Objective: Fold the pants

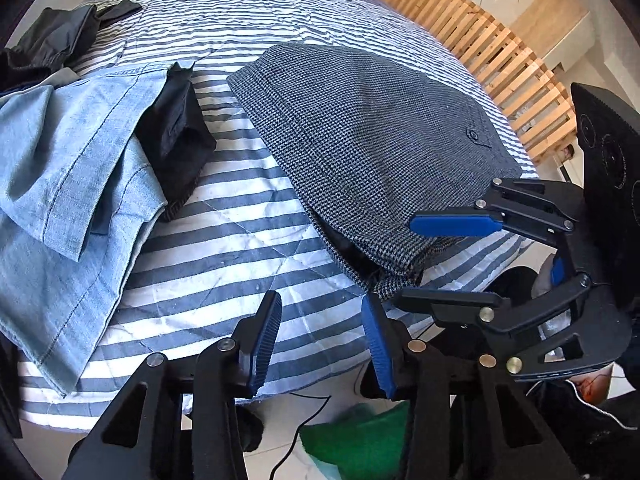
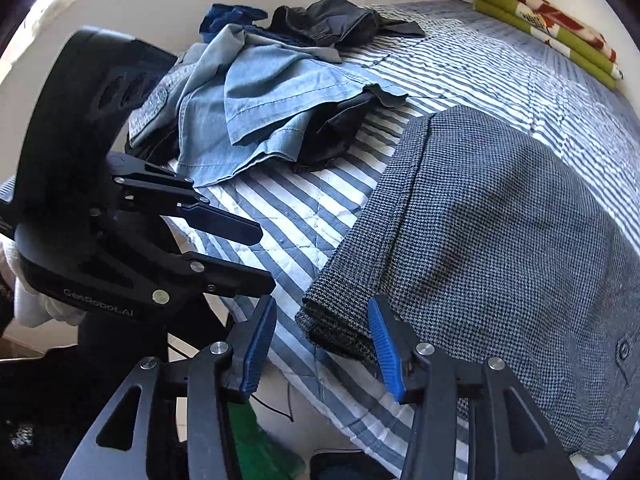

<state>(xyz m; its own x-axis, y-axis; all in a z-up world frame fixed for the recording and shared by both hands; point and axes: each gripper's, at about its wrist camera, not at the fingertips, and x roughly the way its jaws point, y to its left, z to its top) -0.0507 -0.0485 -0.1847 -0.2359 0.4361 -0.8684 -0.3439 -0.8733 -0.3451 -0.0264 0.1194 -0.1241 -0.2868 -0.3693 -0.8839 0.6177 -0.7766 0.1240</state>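
Grey houndstooth pants (image 1: pixel 380 140) lie folded on the striped bed cover (image 1: pixel 240 240), near its front edge. In the right wrist view the pants (image 2: pixel 500 240) fill the right side, and their stacked leg ends (image 2: pixel 336 320) reach between the fingers of my right gripper (image 2: pixel 322 344). That gripper is open and its jaws straddle the cloth without pinching it. From the left wrist view the right gripper (image 1: pixel 404 260) shows at the pants' near corner. My left gripper (image 1: pixel 322 340) is open over bare cover, left of the pants, with nothing in it. It also appears as the left gripper (image 2: pixel 262 260).
A heap of clothes with a light blue denim piece (image 1: pixel 60 160) and black garments (image 1: pixel 176 136) covers the bed's left side. A wooden slatted frame (image 1: pixel 480 40) runs along the far side. Green pillows (image 2: pixel 540 20) lie at the head. Green cloth (image 1: pixel 360 440) and a cable lie on the floor.
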